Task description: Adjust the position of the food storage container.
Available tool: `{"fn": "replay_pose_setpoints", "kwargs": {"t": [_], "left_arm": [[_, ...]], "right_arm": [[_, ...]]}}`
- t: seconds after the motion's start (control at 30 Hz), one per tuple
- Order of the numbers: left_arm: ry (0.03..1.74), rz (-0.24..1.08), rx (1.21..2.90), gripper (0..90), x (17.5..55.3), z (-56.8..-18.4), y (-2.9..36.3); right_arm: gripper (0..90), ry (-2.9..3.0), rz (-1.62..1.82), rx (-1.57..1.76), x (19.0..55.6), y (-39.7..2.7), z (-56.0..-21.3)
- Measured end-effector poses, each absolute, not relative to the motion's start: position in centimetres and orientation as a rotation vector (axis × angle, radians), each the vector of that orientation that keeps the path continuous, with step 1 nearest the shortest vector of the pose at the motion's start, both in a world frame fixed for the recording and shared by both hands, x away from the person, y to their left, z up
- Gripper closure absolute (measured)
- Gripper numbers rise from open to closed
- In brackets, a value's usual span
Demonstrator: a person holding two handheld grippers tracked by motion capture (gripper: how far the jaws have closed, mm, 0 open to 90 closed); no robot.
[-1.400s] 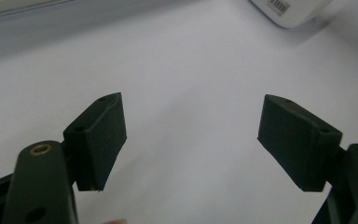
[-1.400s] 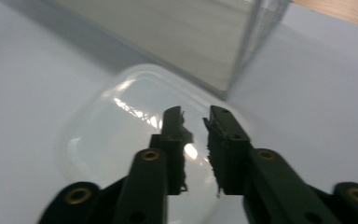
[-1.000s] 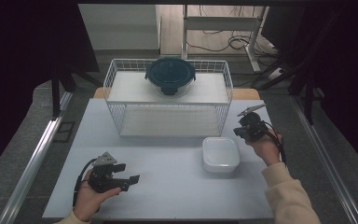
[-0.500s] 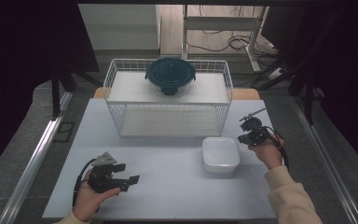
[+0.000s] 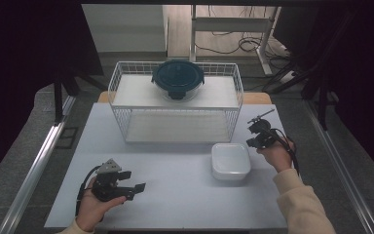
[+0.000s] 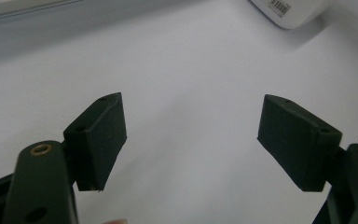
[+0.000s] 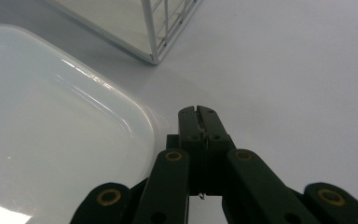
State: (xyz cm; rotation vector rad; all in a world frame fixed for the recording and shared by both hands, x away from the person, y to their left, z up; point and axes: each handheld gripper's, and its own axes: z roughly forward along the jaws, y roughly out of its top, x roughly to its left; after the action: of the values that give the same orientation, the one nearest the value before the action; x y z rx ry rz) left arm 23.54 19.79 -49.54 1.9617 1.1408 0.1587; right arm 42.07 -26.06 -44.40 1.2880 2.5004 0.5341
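Note:
A white square lidded container (image 5: 230, 161) lies on the white table (image 5: 175, 204), right of centre. My right gripper (image 5: 253, 136) hovers just beyond its right edge, jaws shut with nothing between them. In the right gripper view the shut jaws (image 7: 198, 113) point past the container (image 7: 51, 140) toward a corner of the wire basket (image 7: 161, 32). My left gripper (image 5: 134, 181) rests at the near left of the table, open. In the left gripper view its pads (image 6: 100, 135) stand wide apart over bare table, with a corner of the container (image 6: 291, 9) far off.
A white wire basket rack (image 5: 126, 124) stands at the back of the table. A round dark teal lidded bowl (image 5: 177, 79) sits on its top shelf. Dark floor and a metal rail (image 5: 39, 161) run along the left side.

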Motion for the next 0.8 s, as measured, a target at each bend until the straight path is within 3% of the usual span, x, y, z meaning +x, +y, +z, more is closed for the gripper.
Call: {"fn": "replay_pose_setpoints", "kwargs": {"t": [0.47,0.8], "left_arm": [[1.144,0.155,1.966,23.2,23.6,-49.7,19.8],[1.14,0.156,1.965,23.2,23.6,-49.6,19.8]], "right_arm": [[89.4,2.575,0.48,1.147,42.7,-25.2,-45.3],[89.4,2.679,0.483,0.985,39.7,-23.5,-45.3]]}}
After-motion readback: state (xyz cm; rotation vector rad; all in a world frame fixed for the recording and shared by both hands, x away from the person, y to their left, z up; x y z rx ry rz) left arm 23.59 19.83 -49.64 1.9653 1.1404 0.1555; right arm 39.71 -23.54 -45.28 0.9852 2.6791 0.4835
